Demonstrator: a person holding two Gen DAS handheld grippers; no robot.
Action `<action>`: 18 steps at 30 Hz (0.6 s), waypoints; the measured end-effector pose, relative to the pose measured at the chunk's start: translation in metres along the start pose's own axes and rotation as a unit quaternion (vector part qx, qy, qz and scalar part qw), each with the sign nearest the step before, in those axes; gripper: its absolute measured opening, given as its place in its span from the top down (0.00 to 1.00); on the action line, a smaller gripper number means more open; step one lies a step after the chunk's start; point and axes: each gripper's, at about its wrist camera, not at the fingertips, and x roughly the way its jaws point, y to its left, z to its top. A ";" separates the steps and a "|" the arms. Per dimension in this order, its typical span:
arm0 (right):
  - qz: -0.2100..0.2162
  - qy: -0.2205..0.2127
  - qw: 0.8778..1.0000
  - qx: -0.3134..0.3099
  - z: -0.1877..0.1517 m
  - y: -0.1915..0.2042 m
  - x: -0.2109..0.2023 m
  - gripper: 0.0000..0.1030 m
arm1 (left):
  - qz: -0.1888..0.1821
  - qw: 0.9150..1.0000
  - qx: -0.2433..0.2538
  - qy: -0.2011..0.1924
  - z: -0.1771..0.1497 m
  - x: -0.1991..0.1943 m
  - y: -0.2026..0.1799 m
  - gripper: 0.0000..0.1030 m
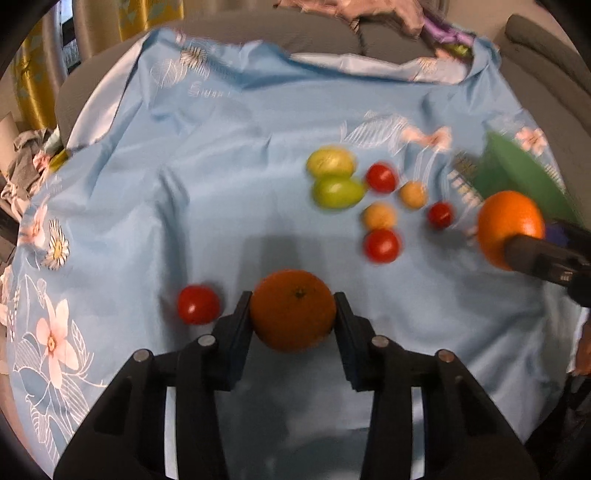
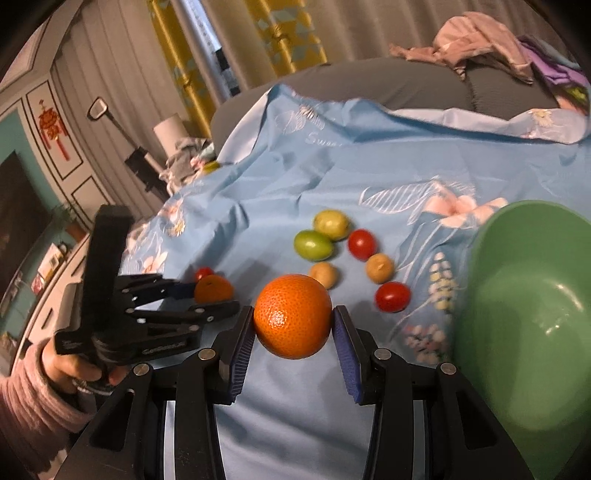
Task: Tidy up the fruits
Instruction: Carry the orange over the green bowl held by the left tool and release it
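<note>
My left gripper (image 1: 293, 308) is shut on a dark orange (image 1: 293, 309) just above the blue floral cloth (image 1: 207, 177). My right gripper (image 2: 293, 317) is shut on a brighter orange (image 2: 292, 316), held above the cloth left of the green bowl (image 2: 524, 314). That orange also shows in the left wrist view (image 1: 508, 225), in front of the bowl (image 1: 517, 170). The left gripper with its orange (image 2: 213, 288) shows in the right wrist view. Loose fruit lies in a cluster: two green ones (image 1: 334, 177), red tomatoes (image 1: 381, 245) and small tan ones (image 1: 379, 216). One red tomato (image 1: 198, 304) sits left of my left gripper.
A grey sofa back (image 1: 314, 35) with a heap of clothes (image 2: 491, 48) lies beyond the cloth. Yellow curtains (image 2: 280, 33) hang behind. The person's hand in a pink sleeve (image 2: 33, 384) holds the left gripper.
</note>
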 end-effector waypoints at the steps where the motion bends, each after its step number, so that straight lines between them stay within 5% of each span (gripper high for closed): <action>1: -0.004 -0.007 1.000 0.002 0.002 -0.001 -0.003 0.57 | -0.008 1.000 0.001 -0.010 0.003 -0.007 -0.005 0.60; 8: -0.058 -0.093 0.994 0.023 0.010 -0.023 -0.058 0.57 | -0.074 0.994 0.028 -0.079 0.044 -0.047 -0.065 0.60; 12: -0.114 -0.141 0.983 0.041 0.008 -0.041 -0.092 0.57 | -0.107 0.989 0.052 -0.087 0.066 -0.050 -0.104 0.60; 18: -0.190 -0.143 0.968 0.076 -0.001 -0.078 -0.112 0.57 | -0.137 0.983 0.093 -0.084 0.090 -0.039 -0.161 0.60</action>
